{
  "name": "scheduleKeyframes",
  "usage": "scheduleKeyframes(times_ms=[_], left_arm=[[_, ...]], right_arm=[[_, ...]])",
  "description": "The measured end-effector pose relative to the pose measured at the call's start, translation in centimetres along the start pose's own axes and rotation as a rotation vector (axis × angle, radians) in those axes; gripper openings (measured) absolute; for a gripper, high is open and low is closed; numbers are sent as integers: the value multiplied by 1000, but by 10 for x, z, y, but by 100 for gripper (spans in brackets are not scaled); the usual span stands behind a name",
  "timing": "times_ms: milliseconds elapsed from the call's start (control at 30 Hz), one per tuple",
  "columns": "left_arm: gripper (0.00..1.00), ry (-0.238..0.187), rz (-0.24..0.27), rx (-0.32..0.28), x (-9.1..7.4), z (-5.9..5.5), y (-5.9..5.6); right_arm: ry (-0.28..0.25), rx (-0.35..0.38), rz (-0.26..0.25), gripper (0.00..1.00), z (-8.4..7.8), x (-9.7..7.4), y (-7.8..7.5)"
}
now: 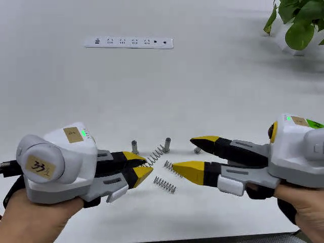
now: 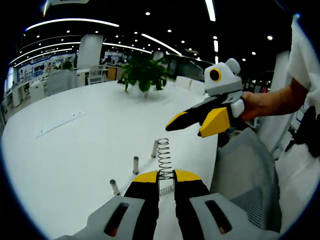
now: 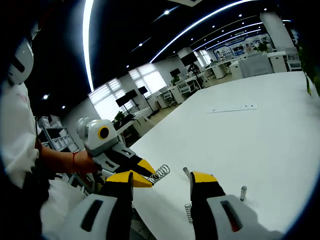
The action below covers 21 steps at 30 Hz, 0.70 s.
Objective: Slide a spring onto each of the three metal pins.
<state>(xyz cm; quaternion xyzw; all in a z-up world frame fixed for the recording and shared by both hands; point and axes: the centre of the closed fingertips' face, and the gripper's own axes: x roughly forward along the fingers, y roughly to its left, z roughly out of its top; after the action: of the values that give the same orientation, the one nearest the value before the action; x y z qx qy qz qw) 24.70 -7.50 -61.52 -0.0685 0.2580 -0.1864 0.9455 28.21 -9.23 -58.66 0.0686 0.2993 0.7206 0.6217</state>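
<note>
One spring [image 1: 155,156] is clamped by its near end between the yellow tips of the L gripper [image 1: 148,165]. It sticks out past the tips, slanting up and right. Its free end is close to the mid pin; can't tell if it touches. In the left gripper view the coil rises straight from the closed jaws, w/ its top just beside the farthest pin's head.

The three pins [image 1: 134,147] stand upright in a short row on the white table [image 1: 212,91], between the two grippers. All are bare. The right-most is partly hidden behind the R gripper's upper jaw.

Two loose springs [image 1: 164,185] lie flat on the table, just in front of the pins. One is near the R gripper's lower tip, the other closer to the table edge.

The L gripper is held low at left, about level, pointing right, w/ the L hand [image 1: 35,217] wrapped under its body. The R gripper [image 1: 183,152] comes in from the right, pointing left at the pins. Its jaws are spread wide w/ nothing between them, and the R hand [image 1: 298,202] grips it from below.

Writing: a tan sticker [image 1: 40,167] on the L gripper's round end cap, handwritten, looks like "331". Smaller tan stickers on top of both grippers are unreadable. A green light glows on each.

Farther back are a white power strip [image 1: 129,42] and, at the top right corner, a leafy plant [image 1: 298,23].
</note>
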Motion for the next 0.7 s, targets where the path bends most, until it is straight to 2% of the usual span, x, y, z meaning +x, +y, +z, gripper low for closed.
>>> scheduleKeyframes(times_ms=[67, 133, 233, 333, 700], left_arm=[[10, -21, -7, -4, 0, 5, -3], [10, -48, -15, 3, 1, 12, -7], [10, -91, -23, -9, 1, 22, -11], [10, -109, -31, -9, 1, 26, -12], [10, -151, -54, -14, 4, 38, -18]], right_arm=[[-11, 13, -1, 42, 2, 3, 1], [-49, 72, -1, 37, 8, 6, 2], [-64, 76, -6, 31, 12, 7, 1], [-79, 115, 11, 27, 16, 8, 3], [-110, 142, 38, 13, 26, 9, 11]])
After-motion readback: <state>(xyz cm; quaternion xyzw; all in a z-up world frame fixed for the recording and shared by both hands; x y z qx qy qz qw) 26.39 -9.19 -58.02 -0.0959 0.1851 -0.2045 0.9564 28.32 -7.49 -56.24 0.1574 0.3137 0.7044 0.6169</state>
